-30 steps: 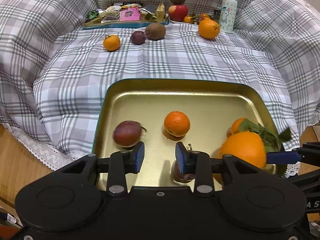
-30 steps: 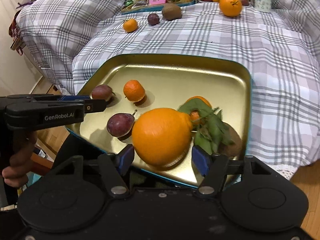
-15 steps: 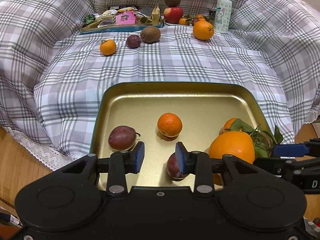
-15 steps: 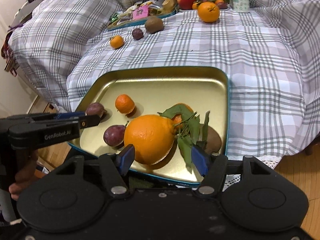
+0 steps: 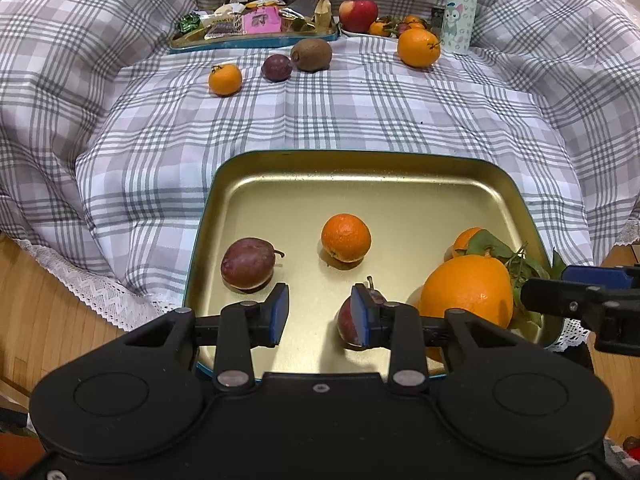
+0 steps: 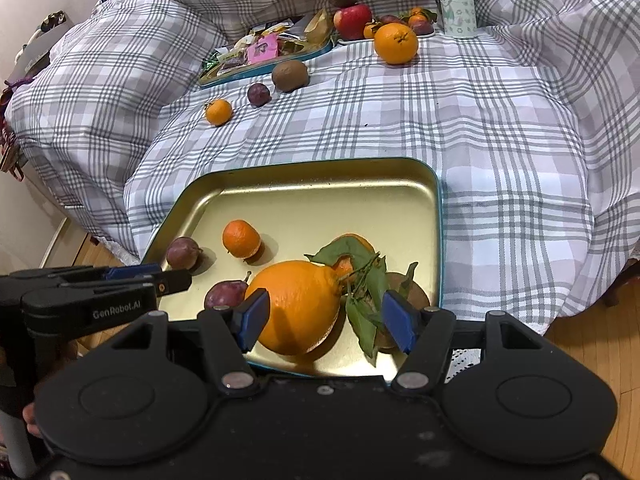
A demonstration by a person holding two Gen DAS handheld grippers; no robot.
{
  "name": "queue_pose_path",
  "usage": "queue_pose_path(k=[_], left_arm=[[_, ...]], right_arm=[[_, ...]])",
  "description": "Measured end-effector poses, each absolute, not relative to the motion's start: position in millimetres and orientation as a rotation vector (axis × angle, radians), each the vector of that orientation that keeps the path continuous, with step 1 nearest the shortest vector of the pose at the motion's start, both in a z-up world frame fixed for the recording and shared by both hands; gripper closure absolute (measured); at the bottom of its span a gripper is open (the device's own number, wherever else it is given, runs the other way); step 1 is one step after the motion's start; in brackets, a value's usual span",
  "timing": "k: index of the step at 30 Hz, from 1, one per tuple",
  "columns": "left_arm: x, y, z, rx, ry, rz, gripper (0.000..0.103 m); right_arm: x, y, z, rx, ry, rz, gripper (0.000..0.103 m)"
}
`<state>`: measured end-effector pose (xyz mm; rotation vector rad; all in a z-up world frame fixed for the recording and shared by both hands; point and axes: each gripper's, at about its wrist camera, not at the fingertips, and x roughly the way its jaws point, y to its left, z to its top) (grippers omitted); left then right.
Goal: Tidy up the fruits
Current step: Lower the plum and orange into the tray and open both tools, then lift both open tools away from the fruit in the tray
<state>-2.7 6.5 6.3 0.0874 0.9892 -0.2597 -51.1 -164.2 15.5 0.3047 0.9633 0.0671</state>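
A gold tray (image 5: 360, 184) (image 6: 320, 184) holds a big orange (image 5: 466, 290) (image 6: 298, 306), a small mandarin (image 5: 346, 237) (image 6: 241, 238), two purple passion fruits (image 5: 247, 263) (image 6: 226, 294), a leafy mandarin (image 5: 466, 238) (image 6: 352, 248) and a kiwi (image 6: 416, 294). My left gripper (image 5: 319, 314) is open and empty over the tray's near edge. My right gripper (image 6: 326, 318) is open; the big orange rests on the tray between its pads, nearer the left one.
Further back on the plaid cloth lie a mandarin (image 5: 225, 79), a passion fruit (image 5: 276, 67), a kiwi (image 5: 311, 54) and an orange (image 5: 418, 47). Behind them are a snack tray (image 5: 252, 26), an apple (image 5: 358, 14) with a kiwi on top, and a bottle (image 5: 459, 10). Wood floor lies below.
Both grippers have drawn back and up from the tray. The big orange now sits on the tray, and the right jaws stand wide around it.
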Motion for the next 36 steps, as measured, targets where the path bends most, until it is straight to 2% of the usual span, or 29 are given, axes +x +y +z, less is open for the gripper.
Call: queue_pose_path(k=[36], left_arm=[[1.3,9.4,6.2,0.106,1.059,-0.266,0.060]], right_arm=[[-39.3,-153.8,8.3,0.325,1.028,0.078,0.036]])
